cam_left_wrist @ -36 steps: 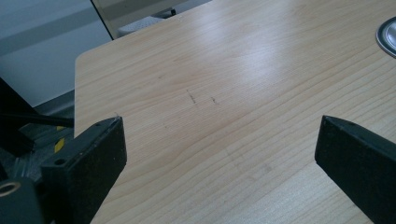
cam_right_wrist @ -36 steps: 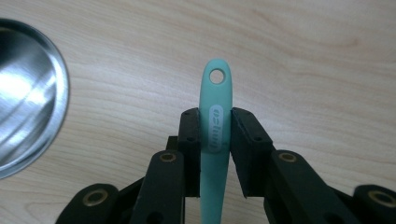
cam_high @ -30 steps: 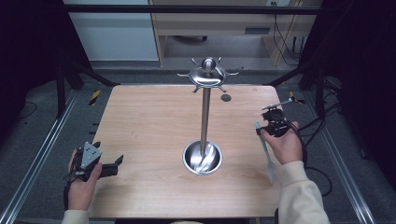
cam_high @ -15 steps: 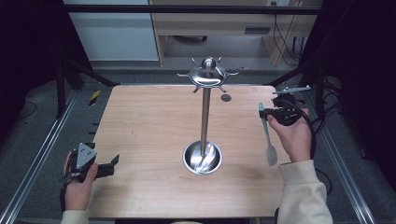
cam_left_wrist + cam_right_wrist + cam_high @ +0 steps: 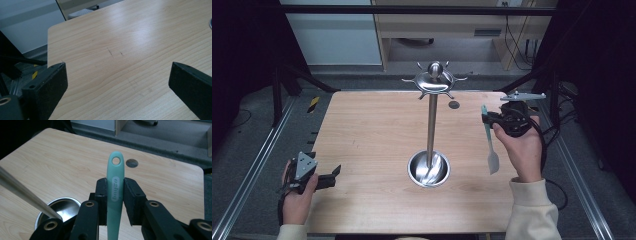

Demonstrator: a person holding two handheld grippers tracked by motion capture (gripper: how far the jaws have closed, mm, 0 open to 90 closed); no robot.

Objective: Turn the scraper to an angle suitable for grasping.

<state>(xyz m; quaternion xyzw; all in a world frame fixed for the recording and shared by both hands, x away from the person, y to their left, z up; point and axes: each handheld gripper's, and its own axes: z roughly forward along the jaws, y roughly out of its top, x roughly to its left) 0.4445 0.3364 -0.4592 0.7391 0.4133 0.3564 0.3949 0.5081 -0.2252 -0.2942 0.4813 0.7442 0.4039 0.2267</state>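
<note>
we've got the green spatula [image 5: 115, 195] pinched in our right tongs [image 5: 115, 197]; hanging it on the rack [image 5: 433, 82] is left. left tongs [image 5: 117, 82] wide apart, w/ nothing in them.

Looks like a lab/test rig, not a home: bare wood table [image 5: 377, 140] framed by alu rails [image 5: 252, 170] at 9 & 3 o'clock, black curtains either side, cables [image 5: 517, 45] trailing at 1 o'clock, plain desk [image 5: 437, 30] at 12.

Grey carpeted floor [image 5: 257, 150] surrounds the pale wooden table [image 5: 372, 140]; a light wooden desk [image 5: 437, 22] stands at top centre.
</note>
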